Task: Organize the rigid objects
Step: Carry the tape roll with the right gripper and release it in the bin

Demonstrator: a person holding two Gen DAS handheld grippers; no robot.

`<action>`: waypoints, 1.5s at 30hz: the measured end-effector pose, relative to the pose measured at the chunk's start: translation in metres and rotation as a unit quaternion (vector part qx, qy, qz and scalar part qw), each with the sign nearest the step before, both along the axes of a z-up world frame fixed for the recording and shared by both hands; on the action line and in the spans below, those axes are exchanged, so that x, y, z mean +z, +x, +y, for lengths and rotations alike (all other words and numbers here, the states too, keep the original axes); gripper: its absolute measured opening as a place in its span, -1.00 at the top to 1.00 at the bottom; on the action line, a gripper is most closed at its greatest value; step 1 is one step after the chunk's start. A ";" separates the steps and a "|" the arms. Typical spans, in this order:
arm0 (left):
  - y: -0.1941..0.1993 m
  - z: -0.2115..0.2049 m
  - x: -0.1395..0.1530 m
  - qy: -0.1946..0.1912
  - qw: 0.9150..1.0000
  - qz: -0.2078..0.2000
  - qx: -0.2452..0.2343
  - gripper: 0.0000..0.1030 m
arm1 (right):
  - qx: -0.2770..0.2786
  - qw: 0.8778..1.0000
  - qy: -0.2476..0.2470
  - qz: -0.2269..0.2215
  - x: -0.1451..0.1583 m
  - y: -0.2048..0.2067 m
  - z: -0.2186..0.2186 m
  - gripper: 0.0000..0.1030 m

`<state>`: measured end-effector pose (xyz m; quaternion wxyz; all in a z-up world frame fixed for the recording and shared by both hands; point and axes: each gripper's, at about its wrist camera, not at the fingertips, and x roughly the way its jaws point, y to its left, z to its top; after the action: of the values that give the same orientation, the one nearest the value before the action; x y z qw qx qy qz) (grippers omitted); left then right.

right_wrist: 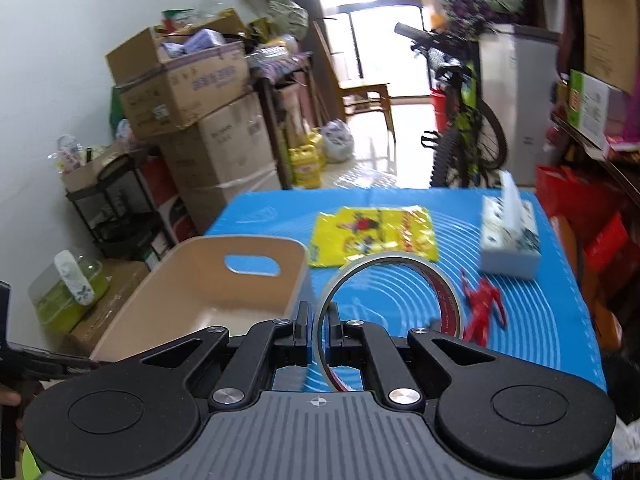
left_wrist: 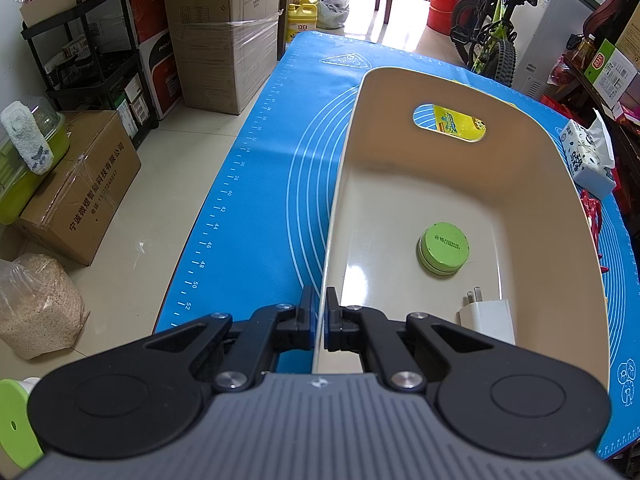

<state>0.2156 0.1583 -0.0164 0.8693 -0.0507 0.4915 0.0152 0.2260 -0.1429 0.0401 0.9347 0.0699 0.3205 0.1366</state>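
my left gripper [left_wrist: 320, 312]: fingers pinched on the near-left wall of the beige bin [left_wrist: 532, 168] | bin holds 1 green round tin [left_wrist: 443, 249] and 1 white charger plug [left_wrist: 489, 318] | my right gripper [right_wrist: 319, 328]: fingers clamped on the tape roll [right_wrist: 442, 292], held above the blue mat [right_wrist: 520, 312], just right of the bin

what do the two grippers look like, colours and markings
The left gripper and right gripper look identical: matte black linkage arms with silver pivot screws, round black discs at both sides, blue-backed finger pads, and a ribbed grey body with a small crosshair mark. No cables or sleeves show.
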 end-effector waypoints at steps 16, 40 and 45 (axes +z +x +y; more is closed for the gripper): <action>0.000 0.000 0.000 0.000 1.000 0.000 0.000 0.90 | 0.108 0.994 -0.011 0.002 -0.004 0.027 0.099 0.67; 0.000 -0.001 0.000 0.000 1.000 0.000 0.000 0.91 | 0.181 0.975 -0.068 0.114 -0.064 0.028 0.161 0.67; 0.000 -0.001 0.000 0.000 1.000 0.000 0.000 0.91 | 0.179 0.970 -0.079 0.146 -0.075 0.030 0.161 0.58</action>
<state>0.2160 0.1576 -0.0164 0.8692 -0.0507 0.4917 0.0155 0.2559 0.0177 -0.0350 0.8405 -0.0437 0.4709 0.2645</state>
